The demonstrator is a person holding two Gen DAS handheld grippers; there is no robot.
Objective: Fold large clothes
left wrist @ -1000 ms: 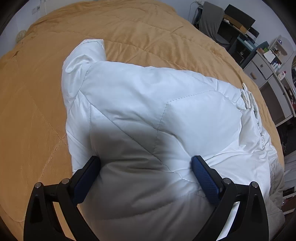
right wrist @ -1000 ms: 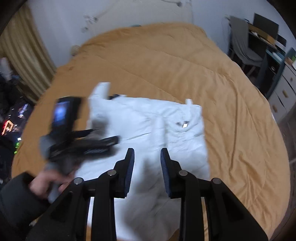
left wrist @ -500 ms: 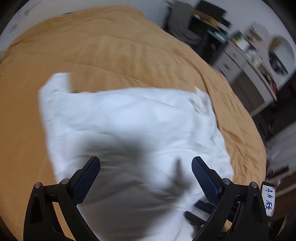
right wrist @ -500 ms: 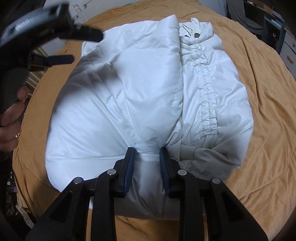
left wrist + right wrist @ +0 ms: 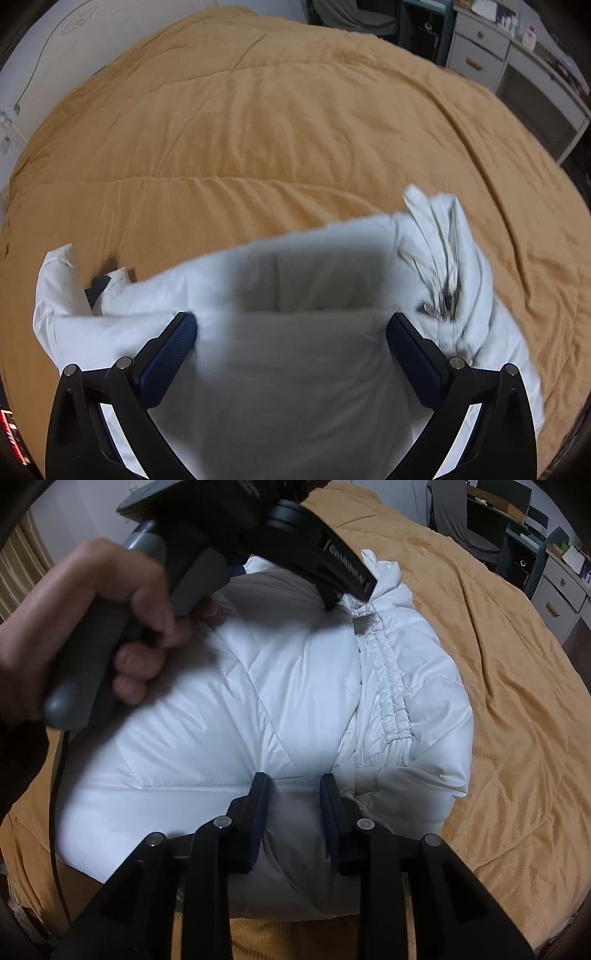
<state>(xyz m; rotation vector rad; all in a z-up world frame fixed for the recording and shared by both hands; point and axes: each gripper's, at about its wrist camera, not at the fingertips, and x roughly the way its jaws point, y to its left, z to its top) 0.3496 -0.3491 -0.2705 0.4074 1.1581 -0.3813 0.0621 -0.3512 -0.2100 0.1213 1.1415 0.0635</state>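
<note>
on the orange quilt (image 5: 295,122), in the left wrist view, the white puffer jacket (image 5: 303,362) lies folded and blurred under the left gripper (image 5: 291,332), whose blue pads stand wide apart over the fabric, clamping nothing. in the right wrist view the jacket fills the near bed; the right gripper (image 5: 293,786) has its jaws narrowly apart with a puffed fold between them, whether pinched i cannot tell. a hand (image 5: 92,627) holds the left gripper above the collar.
</note>
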